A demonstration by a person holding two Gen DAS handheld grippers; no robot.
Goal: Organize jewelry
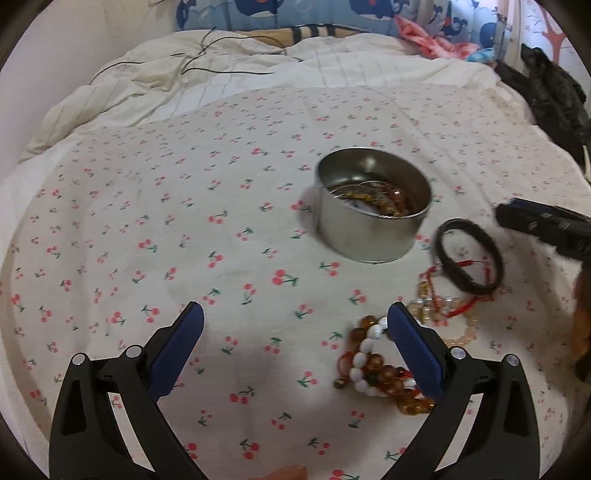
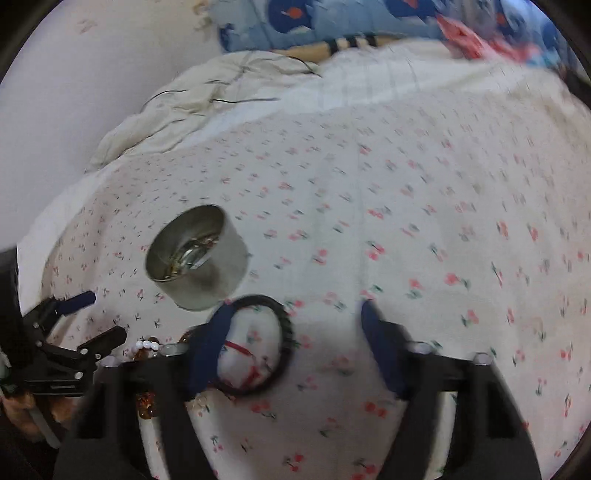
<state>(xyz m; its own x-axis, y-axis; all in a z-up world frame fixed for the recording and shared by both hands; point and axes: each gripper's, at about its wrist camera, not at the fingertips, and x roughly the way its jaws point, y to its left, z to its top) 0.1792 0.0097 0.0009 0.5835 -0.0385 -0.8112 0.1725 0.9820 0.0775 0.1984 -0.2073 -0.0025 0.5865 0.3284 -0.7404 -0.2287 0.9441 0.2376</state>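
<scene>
A round metal tin (image 1: 373,206) stands on the cherry-print sheet and holds several bracelets. It also shows in the right wrist view (image 2: 199,258). A black bangle (image 1: 468,255) lies right of the tin, over a red string bracelet (image 1: 458,306). Amber and white bead bracelets (image 1: 373,369) lie by my left gripper's right finger. My left gripper (image 1: 295,325) is open and empty above the sheet. My right gripper (image 2: 295,325) is open, its left finger over the black bangle (image 2: 284,325). The right view is blurred.
The cherry-print sheet (image 1: 184,240) covers the bed. A rumpled cream duvet (image 1: 166,81) with thin black cables lies at the back. A blue whale-print pillow (image 1: 314,14) and a dark garment (image 1: 546,85) lie at the far edge.
</scene>
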